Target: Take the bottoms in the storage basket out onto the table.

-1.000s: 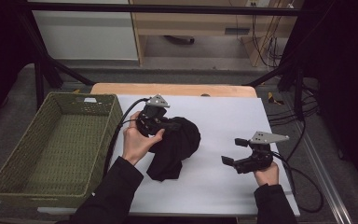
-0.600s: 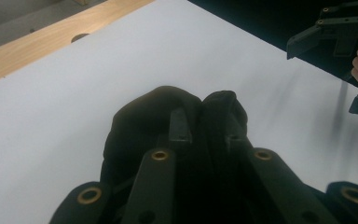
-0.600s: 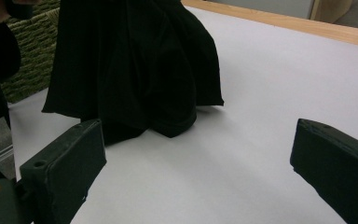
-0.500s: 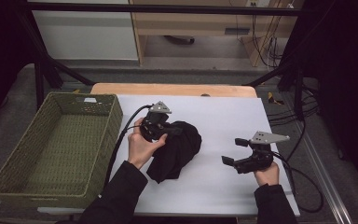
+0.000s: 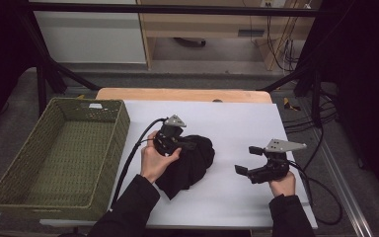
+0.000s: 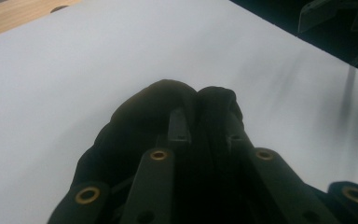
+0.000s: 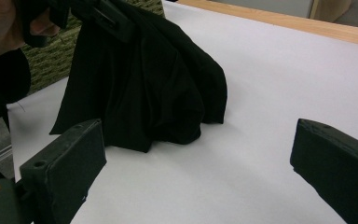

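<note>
I am holding my left gripper (image 5: 186, 144) over the middle of the white table (image 5: 237, 123), and its jaws are pinching shut on a bunched fold of the black cloth (image 5: 190, 163). In the left gripper view the cloth (image 6: 168, 121) is wrapping around both black jaws, which are standing close together with a ridge of fabric squeezed between them, and the bare white tabletop (image 6: 98, 60) is spreading out beyond it. My left hand (image 5: 157, 160) is gripping the tool body from behind, and its black cable is looping back toward my sleeve.

The cloth is hanging from that grip in a crumpled heap, with its lower part resting on the table and one corner trailing toward my near edge. In the right gripper view it (image 7: 144, 88) is draping down from the left gripper's jaws like a small tent, its hem lying on the white surface.

I am keeping my right gripper (image 5: 251, 160) low over the table well to the right of the cloth, apart from it, jaws standing wide with nothing between them; in its own view the two black pads (image 7: 70, 158) are framing bare tabletop.

The green woven basket (image 5: 34, 163) is sitting at the left edge of the table, just beside the cloth's side
</note>
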The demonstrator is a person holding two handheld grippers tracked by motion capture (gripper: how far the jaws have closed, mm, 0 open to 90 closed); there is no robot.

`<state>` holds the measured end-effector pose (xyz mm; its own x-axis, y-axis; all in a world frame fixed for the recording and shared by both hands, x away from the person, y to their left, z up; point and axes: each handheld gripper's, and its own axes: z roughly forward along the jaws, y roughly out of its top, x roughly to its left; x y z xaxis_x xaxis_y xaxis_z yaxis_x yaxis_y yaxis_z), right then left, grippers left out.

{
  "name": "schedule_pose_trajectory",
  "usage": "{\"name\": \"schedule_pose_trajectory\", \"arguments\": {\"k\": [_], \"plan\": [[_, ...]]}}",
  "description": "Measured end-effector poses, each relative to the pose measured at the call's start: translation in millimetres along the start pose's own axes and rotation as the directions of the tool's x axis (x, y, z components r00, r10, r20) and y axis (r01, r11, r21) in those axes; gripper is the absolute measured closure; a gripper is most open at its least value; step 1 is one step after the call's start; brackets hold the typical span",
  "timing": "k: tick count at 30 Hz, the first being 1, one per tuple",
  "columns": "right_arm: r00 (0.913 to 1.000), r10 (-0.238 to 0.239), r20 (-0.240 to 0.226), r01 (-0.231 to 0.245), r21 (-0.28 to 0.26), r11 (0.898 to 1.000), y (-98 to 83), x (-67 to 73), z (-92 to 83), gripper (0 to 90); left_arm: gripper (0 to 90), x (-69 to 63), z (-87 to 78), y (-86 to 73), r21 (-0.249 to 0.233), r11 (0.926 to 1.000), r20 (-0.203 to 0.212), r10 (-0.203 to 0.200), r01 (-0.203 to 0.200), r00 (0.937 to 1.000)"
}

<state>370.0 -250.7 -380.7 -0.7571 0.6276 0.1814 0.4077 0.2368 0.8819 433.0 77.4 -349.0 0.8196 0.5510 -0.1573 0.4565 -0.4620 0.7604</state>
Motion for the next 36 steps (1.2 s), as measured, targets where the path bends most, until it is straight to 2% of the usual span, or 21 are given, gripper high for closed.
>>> {"name": "schedule_pose_trajectory", "arguments": {"k": [16, 19, 23, 27, 34, 36], "plan": [[1.0000, 0.001, 0.000, -0.001, 0.001, 1.000, -0.1, 0.3, 0.4, 3.8, 71.4, -4.5, 15.0, -13.7, 0.045, 0.9990, 0.000, 0.002, -0.002, 1.0000], [1.0000, 0.003, 0.000, -0.003, 0.000, 1.000, 0.0, 0.2, 0.3, 3.8, 64.3, -4.6, 17.8, -14.7, 0.063, 0.9980, -0.013, -0.004, 0.005, 0.9999], [1.0000, 0.000, -0.002, 0.000, -0.001, 1.000, 0.0, 0.1, 0.1, 3.8, 47.6, -3.4, 18.4, -14.8, 0.065, 0.9975, -0.008, -0.029, 0.029, 0.9996], [1.0000, 0.002, -0.003, -0.002, 0.001, 1.000, 0.0, 0.2, 0.3, 3.8, 32.6, -3.5, 16.3, -14.3, 0.062, 0.9979, -0.012, -0.019, 0.020, 0.9997], [1.0000, 0.002, -0.002, -0.002, -0.001, 1.000, 0.0, 0.2, 0.3, 3.8, 16.3, -6.9, 10.9, -14.5, 0.078, 0.9970, -0.059, 0.006, -0.002, 0.9983], [1.0000, 0.003, -0.003, -0.003, 0.001, 1.000, 0.1, 0.1, 0.2, 3.8, 14.5, -9.1, 7.9, -14.2, 0.065, 0.9979, -0.052, 0.005, -0.001, 0.9986]]}}
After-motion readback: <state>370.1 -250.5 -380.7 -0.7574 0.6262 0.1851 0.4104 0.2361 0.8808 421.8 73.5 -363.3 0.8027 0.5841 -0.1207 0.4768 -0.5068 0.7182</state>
